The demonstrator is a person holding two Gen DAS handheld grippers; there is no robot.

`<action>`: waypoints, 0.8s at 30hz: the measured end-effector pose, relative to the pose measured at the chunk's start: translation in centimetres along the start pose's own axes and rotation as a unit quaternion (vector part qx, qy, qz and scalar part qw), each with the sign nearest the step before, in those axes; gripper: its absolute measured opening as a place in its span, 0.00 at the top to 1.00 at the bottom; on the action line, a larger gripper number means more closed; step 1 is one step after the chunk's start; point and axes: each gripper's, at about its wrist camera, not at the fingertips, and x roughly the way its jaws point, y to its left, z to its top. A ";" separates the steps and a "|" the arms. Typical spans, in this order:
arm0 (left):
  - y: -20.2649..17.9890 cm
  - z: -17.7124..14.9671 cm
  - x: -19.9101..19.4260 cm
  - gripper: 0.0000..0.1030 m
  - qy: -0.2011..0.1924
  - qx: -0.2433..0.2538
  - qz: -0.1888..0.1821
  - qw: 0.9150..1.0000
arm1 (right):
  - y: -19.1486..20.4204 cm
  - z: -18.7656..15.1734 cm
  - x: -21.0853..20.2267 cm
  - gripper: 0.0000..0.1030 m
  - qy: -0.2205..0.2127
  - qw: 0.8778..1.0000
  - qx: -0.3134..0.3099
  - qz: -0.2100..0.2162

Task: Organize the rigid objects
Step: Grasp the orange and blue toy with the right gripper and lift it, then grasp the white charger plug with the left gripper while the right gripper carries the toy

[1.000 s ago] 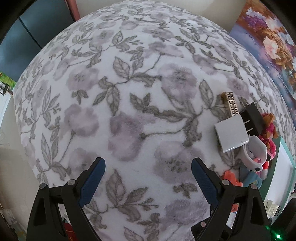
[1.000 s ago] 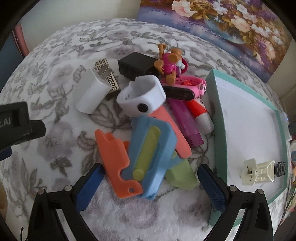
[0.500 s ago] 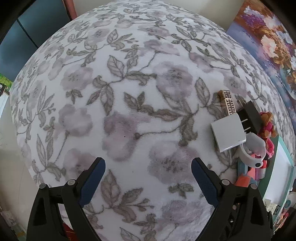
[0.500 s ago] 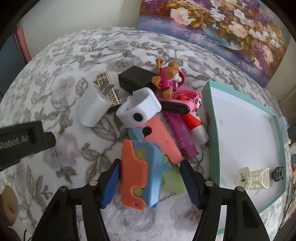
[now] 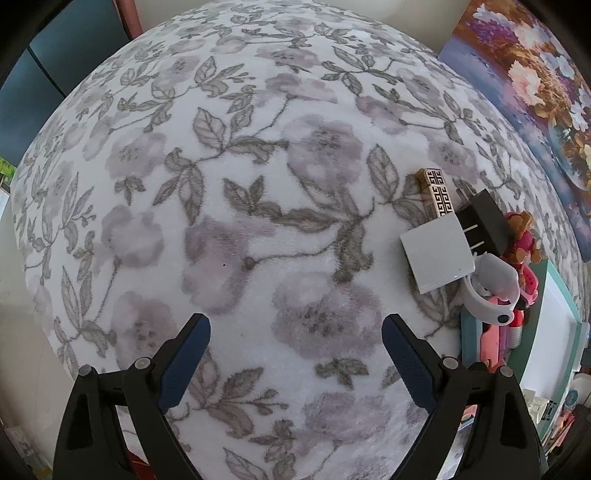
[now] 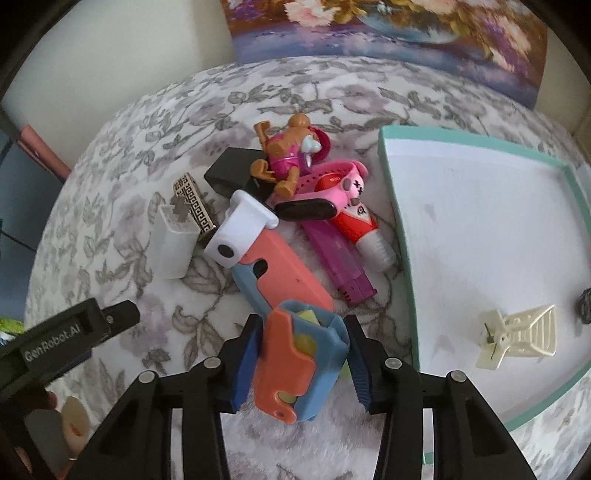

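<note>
My right gripper [image 6: 303, 332] has a blue, orange and yellow-green plastic toy [image 6: 317, 369] between its pads; the jaws are closing on it and it hangs tilted above the blanket. Beyond it lies the pile: a salmon piece [image 6: 288, 273], a white ring-shaped part [image 6: 240, 229], a purple piece [image 6: 340, 262], a red and white tube [image 6: 358, 221], a pink band [image 6: 332, 181], a dog figure [image 6: 284, 155], a black adapter [image 6: 229, 173] and a white charger [image 6: 173, 243]. My left gripper [image 5: 295, 325] stands open over bare floral blanket, left of the white charger [image 5: 437, 254].
A teal-rimmed white tray [image 6: 399, 221] lies right of the pile, with a cream clip [image 6: 517, 332] and a small dark thing in it. A gold patterned bar [image 6: 194, 203] leans by the charger. A flower painting [image 6: 406, 33] stands behind. The left gripper's body [image 6: 74, 332] shows at the left.
The right jaws came together on the blue and orange toy, which tipped up on edge and rose off the blanket. The left gripper stayed nearly still.
</note>
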 end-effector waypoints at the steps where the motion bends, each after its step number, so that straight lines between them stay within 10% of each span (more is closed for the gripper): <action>1: -0.2 -0.1 -0.1 0.08 -0.001 0.001 0.000 1.000 | -0.1 0.0 -0.1 0.55 0.001 1.000 0.004 0.005; 24: -1.5 -0.1 -1.9 0.08 -0.012 -0.002 -0.043 0.999 | -3.1 1.8 -6.0 0.57 -0.061 0.995 0.055 0.057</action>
